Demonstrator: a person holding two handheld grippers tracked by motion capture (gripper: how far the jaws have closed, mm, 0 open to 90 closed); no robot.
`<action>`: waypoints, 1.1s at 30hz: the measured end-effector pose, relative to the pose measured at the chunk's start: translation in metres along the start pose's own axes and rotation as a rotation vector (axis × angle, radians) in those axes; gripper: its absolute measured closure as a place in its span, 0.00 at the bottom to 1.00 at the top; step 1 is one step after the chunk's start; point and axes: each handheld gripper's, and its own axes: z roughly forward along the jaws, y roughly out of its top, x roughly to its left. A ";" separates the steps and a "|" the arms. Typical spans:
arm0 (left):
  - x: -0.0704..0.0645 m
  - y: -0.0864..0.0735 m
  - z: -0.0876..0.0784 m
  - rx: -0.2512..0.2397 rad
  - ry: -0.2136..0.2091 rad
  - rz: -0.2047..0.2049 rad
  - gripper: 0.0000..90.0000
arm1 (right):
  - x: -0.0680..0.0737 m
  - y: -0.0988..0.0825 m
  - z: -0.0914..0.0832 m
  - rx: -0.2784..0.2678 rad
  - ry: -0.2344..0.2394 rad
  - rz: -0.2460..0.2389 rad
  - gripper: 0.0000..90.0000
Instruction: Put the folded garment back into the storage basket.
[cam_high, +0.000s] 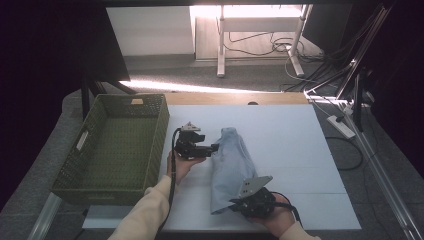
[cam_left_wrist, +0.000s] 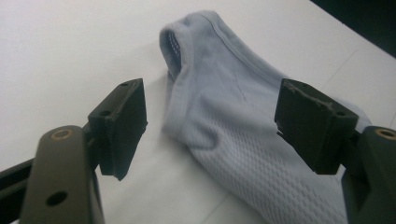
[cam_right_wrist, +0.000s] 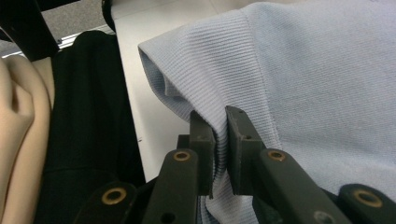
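A pale blue garment (cam_high: 231, 162) lies folded lengthwise on the white table top (cam_high: 290, 145). My left gripper (cam_high: 216, 147) is at the garment's left edge near its far end, jaws open, with the cloth (cam_left_wrist: 224, 116) lying between and below them, untouched by the pads. My right gripper (cam_high: 234, 204) is at the garment's near end, shut on a ribbed fold of the fabric (cam_right_wrist: 219, 135). In the right gripper view the cloth (cam_right_wrist: 303, 70) spreads away to the right.
A green woven basket (cam_high: 150, 145) stands left of the garment, close behind the left hand. The table's near edge runs just below the right hand. A dark sleeve or trouser (cam_right_wrist: 88, 121) and a hand (cam_right_wrist: 18, 112) show beside the right gripper.
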 end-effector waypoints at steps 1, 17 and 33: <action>0.001 0.001 0.002 0.001 0.000 0.000 0.29 | 0.000 0.000 0.000 -0.001 0.002 -0.001 0.91; 0.006 0.013 0.023 0.051 0.033 0.047 0.29 | 0.007 -0.004 -0.003 0.009 0.022 -0.006 0.91; 0.024 0.022 0.046 0.087 0.072 0.076 0.31 | 0.009 -0.005 -0.003 0.021 0.046 -0.012 0.91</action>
